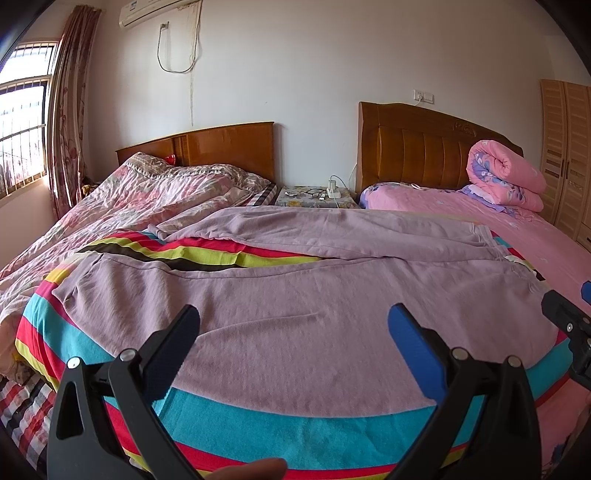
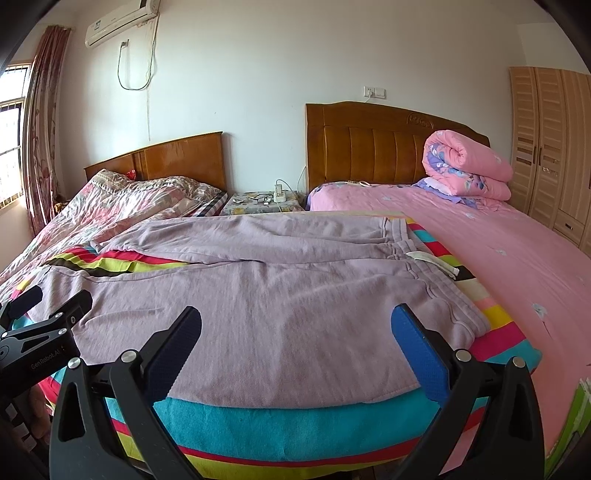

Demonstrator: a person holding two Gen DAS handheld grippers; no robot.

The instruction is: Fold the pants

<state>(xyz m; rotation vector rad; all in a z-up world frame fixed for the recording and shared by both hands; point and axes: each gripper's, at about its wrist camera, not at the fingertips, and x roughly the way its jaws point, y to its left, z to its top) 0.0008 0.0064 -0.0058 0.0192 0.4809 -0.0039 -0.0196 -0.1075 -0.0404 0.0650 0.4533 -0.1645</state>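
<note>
A pair of lilac sweatpants [image 2: 280, 295] is laid flat on a striped blanket [image 2: 295, 421], directly ahead of both tongs, with the waistband toward the right and the legs running left. The left tongs [image 1: 293, 325] are held spread wide above the near edge of the pants, nothing gripped. The right tongs [image 2: 295, 325] are likewise spread and empty. Beyond the pants, a nightstand [image 2: 258, 205] is seen between two wooden headboards. To the left a floral quilt [image 2: 122, 203] is spread; to the right a pink sheet [image 2: 498, 251] carries a rolled pink comforter [image 2: 469, 170]. A wardrobe [image 2: 554, 147] stands far right, an air conditioner [image 2: 118, 22] high left.
</note>
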